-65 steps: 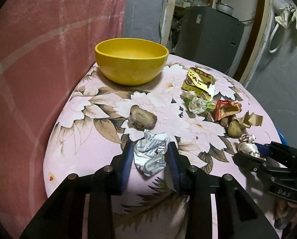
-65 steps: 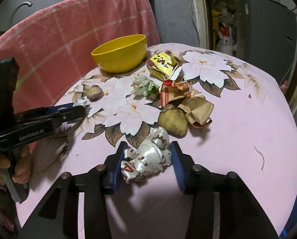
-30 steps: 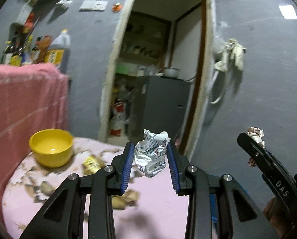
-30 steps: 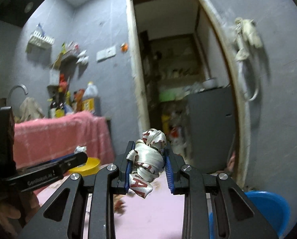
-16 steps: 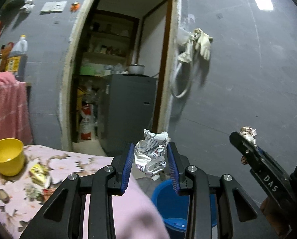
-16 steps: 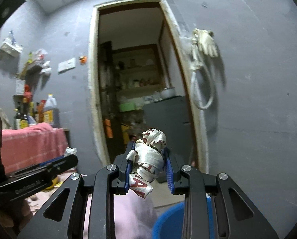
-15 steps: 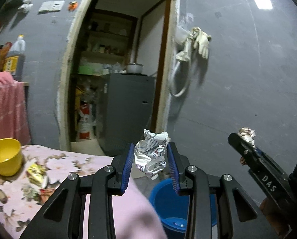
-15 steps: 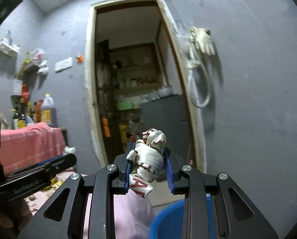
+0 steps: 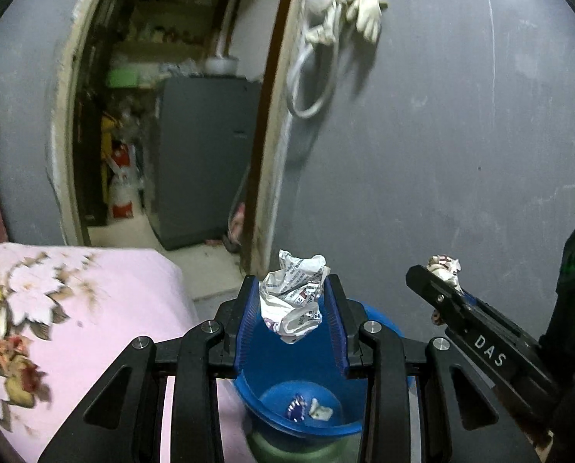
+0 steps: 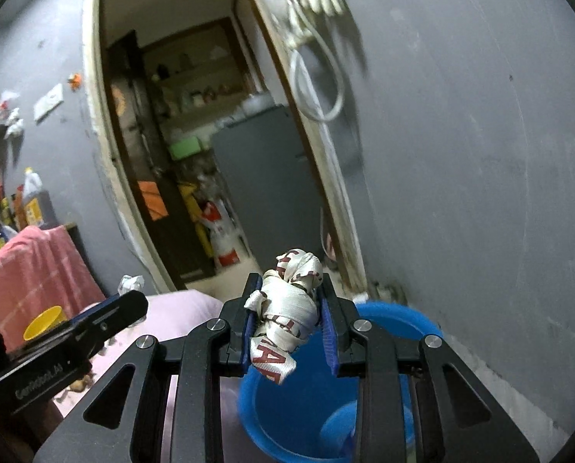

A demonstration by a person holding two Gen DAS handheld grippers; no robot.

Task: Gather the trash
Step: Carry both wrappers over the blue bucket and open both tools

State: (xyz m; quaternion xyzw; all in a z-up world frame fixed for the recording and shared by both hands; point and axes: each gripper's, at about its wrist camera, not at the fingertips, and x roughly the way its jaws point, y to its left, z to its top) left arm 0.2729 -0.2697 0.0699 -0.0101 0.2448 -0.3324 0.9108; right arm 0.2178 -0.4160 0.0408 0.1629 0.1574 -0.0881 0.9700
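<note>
Trash scraps (image 9: 310, 411) in blue bin (image 9: 287, 426); crumpled newspaper (image 9: 293, 295) pinched by left gripper (image 9: 292, 308), knotted white wrapper (image 10: 287, 305) by right gripper (image 10: 289, 318).

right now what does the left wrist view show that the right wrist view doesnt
Only the left wrist view looks down to the bottom of the blue bin, where a few scraps already lie, and shows the flowered pink tablecloth close up.

Only the right wrist view shows the yellow bowl, the pink checked cloth and the bottles by the wall.

Both show the bin, the doorway, the grey cabinet and the gloves hung on the wall. Both also show the left gripper shut on crumpled printed paper and the right gripper shut on a white and red wrapper.
</note>
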